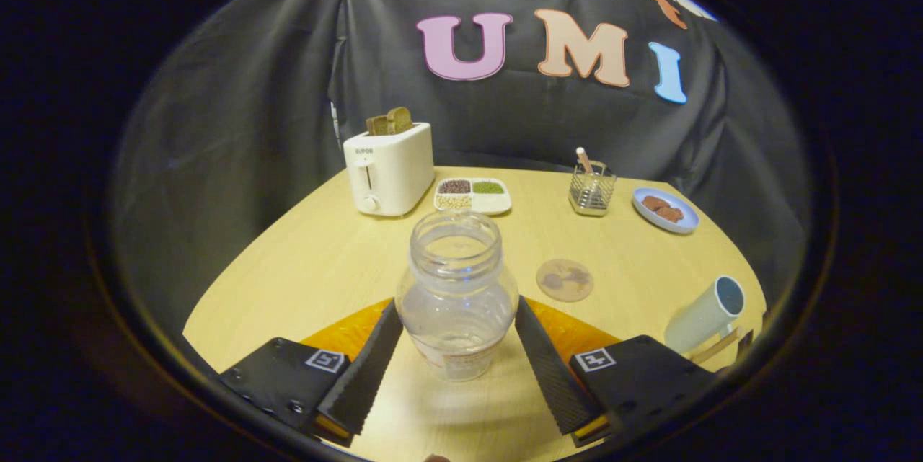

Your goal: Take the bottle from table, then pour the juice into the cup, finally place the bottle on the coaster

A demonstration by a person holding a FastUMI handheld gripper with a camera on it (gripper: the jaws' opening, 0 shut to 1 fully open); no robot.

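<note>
The gripper (457,318) is at the bottom centre of the frame, and its two fingers stand on either side of the bottle (457,303). The finger pads (368,365) lie against the lower sides of the bottle or very close to them; I cannot tell for sure if both really press on it, so the grip may be closed or only almost closed. The bottle is clear, has no cap, and stands upright on the table (310,260), with its long axis vertical and its open mouth in the middle of the frame. It looks nearly empty, though a little liquid at the bottom is hard to rule out.

Going outward, the coaster (564,280) lies flat on the table just beyond the right finger, a bit right of centre. The cup (705,316) is at the lower right of the frame, well to the right of the bottle, and in this view it appears to lean with its opening turned toward the upper right.

I judge that the coming move depends on this: both the cup and the coaster are to the right of the fingers, so the bottle must be lifted straight up first and then carried rightward.

At the back of the table stand a toaster (389,168), a divided dish (472,195), a wire holder (591,190) and a small plate (665,210).
</note>
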